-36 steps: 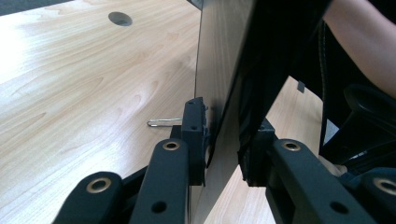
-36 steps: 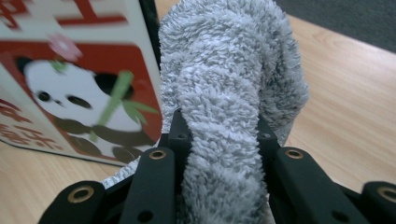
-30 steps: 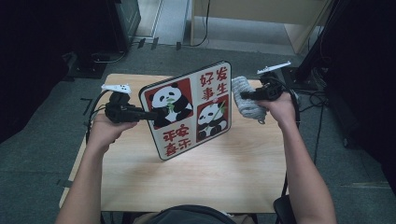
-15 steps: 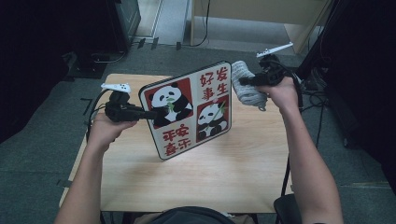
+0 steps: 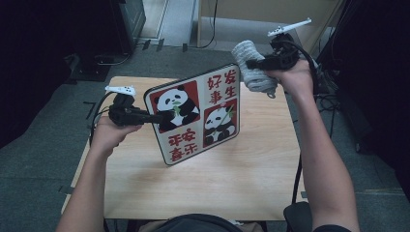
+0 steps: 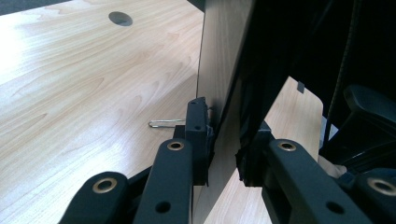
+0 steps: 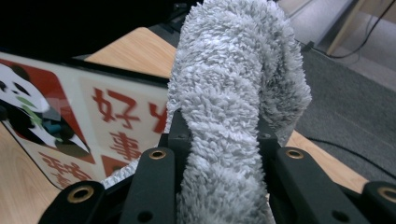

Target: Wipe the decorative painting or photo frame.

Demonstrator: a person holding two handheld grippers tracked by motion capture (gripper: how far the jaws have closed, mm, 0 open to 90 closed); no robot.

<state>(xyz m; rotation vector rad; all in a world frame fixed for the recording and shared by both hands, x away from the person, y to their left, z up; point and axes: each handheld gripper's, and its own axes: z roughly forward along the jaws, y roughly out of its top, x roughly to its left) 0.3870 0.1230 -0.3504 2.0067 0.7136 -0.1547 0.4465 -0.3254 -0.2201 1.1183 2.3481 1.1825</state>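
Evidently the panda board point(image 5: 198, 113) is a thin, stiff, flat panel with a smooth printed face, judged light but slippery and prone to swing if gripped at one corner only. It is held tilted on edge above the wooden table point(image 5: 232, 188), its left edge clamped between the jaws of the left gripper point(image 6: 223, 154); a hold at the middle of an edge is judged safest. Smaller and far softer, the grey fluffy cloth point(image 7: 233, 93) is pinched in a bunch by the right gripper point(image 7: 219, 140), raised beside the board's upper right corner. Being limp and compressible, it can be squeezed anywhere without harm.
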